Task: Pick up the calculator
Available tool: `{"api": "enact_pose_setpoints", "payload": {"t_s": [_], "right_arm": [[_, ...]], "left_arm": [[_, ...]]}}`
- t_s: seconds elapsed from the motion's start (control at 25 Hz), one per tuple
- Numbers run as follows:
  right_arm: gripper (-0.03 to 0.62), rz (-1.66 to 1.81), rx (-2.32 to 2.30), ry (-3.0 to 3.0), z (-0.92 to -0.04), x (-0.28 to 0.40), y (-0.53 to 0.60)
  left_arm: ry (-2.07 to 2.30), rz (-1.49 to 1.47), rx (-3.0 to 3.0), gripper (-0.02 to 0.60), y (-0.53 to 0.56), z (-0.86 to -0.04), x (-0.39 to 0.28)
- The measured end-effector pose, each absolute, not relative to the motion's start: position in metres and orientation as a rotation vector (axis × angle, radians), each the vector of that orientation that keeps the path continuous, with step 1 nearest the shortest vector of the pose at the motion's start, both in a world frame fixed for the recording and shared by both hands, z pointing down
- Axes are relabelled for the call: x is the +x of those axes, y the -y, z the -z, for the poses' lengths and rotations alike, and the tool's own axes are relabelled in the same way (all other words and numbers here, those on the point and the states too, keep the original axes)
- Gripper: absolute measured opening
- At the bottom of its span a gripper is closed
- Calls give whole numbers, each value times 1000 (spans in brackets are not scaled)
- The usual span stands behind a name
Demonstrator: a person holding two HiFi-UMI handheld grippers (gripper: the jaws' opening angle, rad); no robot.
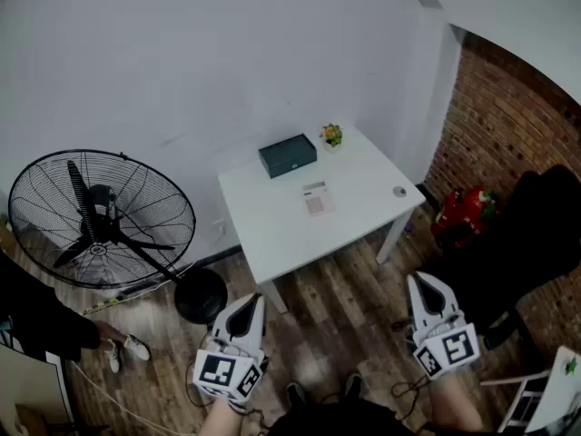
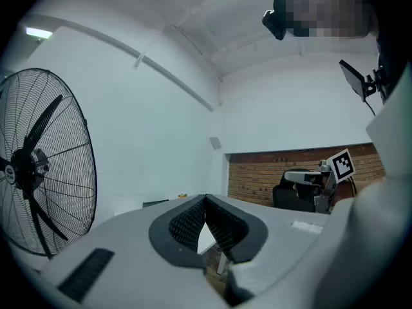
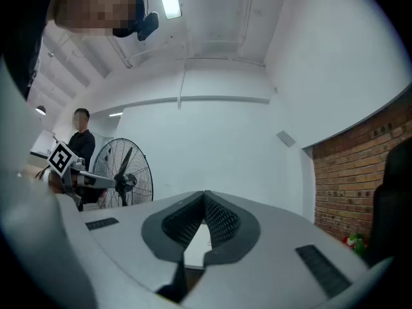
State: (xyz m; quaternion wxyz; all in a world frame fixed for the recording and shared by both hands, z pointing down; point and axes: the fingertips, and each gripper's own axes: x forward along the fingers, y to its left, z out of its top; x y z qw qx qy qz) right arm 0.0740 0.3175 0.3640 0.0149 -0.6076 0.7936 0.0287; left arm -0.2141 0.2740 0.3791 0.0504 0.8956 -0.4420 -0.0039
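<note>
A small white calculator [image 1: 316, 199] lies flat near the middle of the white table [image 1: 272, 234] in the head view. My left gripper [image 1: 257, 298] hangs well short of the table, over the wooden floor, jaws shut with nothing between them. My right gripper [image 1: 420, 280] is level with it on the right, also shut and empty. In the left gripper view my left gripper [image 2: 205, 199] points level at the table edge. In the right gripper view my right gripper [image 3: 205, 194] does the same. The calculator is hidden in both gripper views.
A dark green box [image 1: 288, 155], a small potted plant [image 1: 331, 135] and a small round object [image 1: 399, 191] also sit on the table. A big black floor fan [image 1: 98, 216] stands to the left. A brick wall [image 1: 508, 125] and dark chair [image 1: 536, 234] are at the right. A person [image 3: 82, 143] stands near the fan.
</note>
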Motion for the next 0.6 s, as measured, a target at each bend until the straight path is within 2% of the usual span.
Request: {"api": "enact_pose_setpoints", "payload": {"t_s": [0.32, 0.56, 0.6], "right_arm": [[2, -93, -1885, -2482, -363, 96, -327], [12, -79, -1836, -2464, -366, 139, -329], [20, -80, -1830, -2466, -366, 146, -328]], "left_arm": [[1330, 13, 2739, 5, -284, -378, -190], [1357, 87, 2738, 5, -291, -376, -159], [1372, 94, 2733, 22, -291, -375, -154]]}}
